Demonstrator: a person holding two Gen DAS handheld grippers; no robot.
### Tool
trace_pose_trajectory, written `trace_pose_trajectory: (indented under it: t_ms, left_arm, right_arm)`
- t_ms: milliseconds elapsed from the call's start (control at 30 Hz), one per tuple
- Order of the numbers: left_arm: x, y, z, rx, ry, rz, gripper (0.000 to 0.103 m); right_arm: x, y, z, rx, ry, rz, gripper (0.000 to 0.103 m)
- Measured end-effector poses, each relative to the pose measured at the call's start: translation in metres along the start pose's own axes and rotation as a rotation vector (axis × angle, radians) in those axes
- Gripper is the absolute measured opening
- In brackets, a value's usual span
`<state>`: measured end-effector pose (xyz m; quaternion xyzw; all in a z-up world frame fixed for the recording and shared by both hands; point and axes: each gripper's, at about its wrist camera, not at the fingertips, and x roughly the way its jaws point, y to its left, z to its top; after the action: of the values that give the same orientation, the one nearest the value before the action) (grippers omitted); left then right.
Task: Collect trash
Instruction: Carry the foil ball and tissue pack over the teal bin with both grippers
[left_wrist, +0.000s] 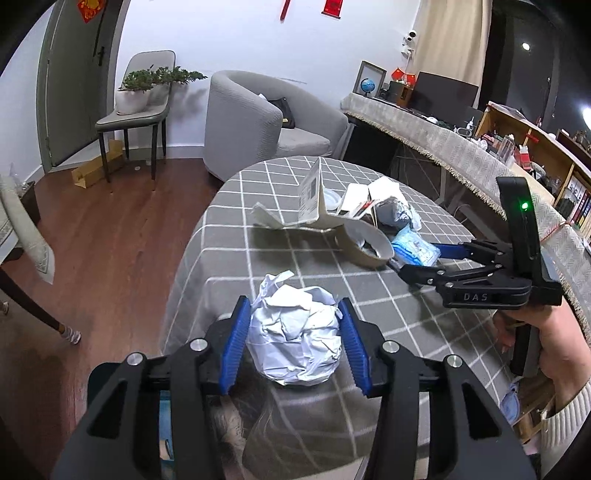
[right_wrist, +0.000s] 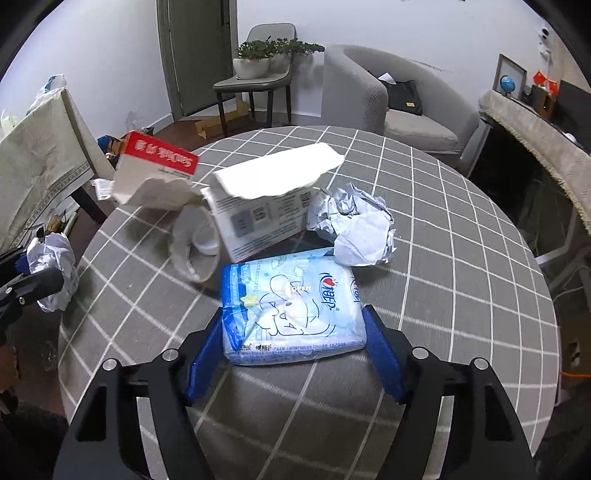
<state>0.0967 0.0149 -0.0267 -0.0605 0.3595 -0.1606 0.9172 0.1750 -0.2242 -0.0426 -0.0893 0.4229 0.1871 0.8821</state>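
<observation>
Though pinched on both flanks, could still lose the crumpled paper ball (left_wrist: 295, 343) from the left gripper (left_wrist: 295, 306) - soft, springy folds, easy to squeeze out sideways on a quick swing away from the worktop (right_wrist: 443, 258). Could likewise drop the wipes pack (right_wrist: 295, 295) from the right gripper (right_wrist: 291, 315): slick film, caught only near its close end, likely to pivot or slide free if lifted fast. Might also nudge the torn cardboard box (right_wrist: 266, 206) and the tipped paper cup (right_wrist: 195, 243) just beyond the pack, or drag the second paper wad (right_wrist: 354, 225) resting against its far corner.

Left fingers (left_wrist: 236, 332): about half spread, pressed against the ball's two sides, holding it near the worktop's edge. Right fingers (right_wrist: 380, 343): somewhat wider, bracketing the pack with pads seemingly touching both side edges - no visible dent in the film, so a light hold at best. Pack flat on the worktop.
</observation>
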Motion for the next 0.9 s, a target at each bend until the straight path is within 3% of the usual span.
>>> trace_pose_trajectory:
  t_ms: [500,633,900]
  left_arm:
    - [-0.04,0.014,-0.031,0.006,0.009,0.041,0.051]
    - [-0.046,0.014,-0.039,0.009,0.01,0.043,0.051]
    - [-0.057,0.019,-0.047,0.02,0.008,0.062,0.051]
  right_arm:
    - [-0.028,0.017,-0.029,0.078,-0.028,0.126,0.073]
    - [-0.039,0.021,-0.03,0.115,-0.07,0.216,0.073]
    - [-0.027,0.041,-0.027,0.152,-0.037,0.297,0.073]
